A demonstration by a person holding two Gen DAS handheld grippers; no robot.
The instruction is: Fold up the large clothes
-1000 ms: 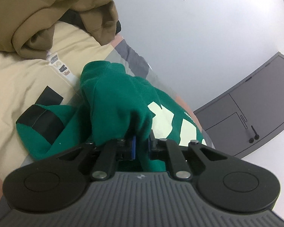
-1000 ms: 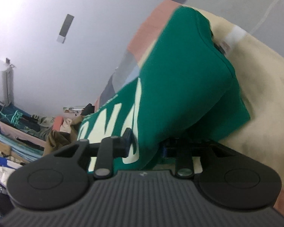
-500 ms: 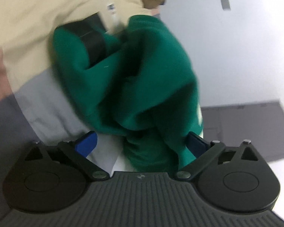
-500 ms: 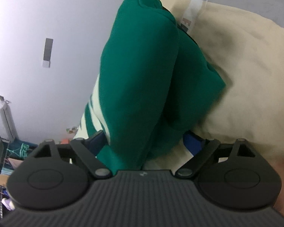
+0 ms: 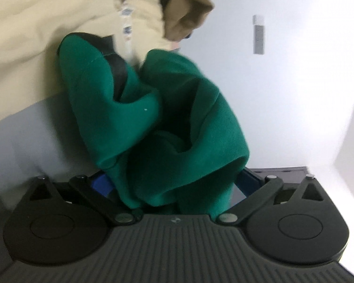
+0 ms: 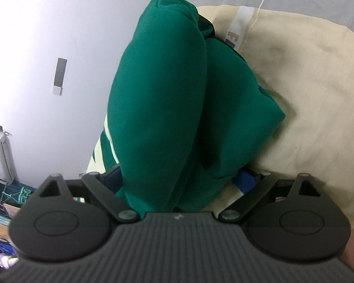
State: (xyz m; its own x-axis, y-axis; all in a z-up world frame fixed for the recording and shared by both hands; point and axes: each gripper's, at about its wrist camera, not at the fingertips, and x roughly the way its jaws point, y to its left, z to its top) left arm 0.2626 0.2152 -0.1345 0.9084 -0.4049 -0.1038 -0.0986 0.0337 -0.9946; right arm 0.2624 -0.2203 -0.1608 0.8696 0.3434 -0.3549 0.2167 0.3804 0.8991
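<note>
While our left tool stands with its jaws spread wide, the green garment bunches loosely between its blue pads, and we see no pad pressing on the cloth. Our right tool is likewise spread apart, with folds of the green garment lying between its fingers, released. This garment rests on the cream cloth, which spreads beneath and beside it. Beyond the green garment, in the left view, a tan garment lies crumpled on the cream cloth.
</note>
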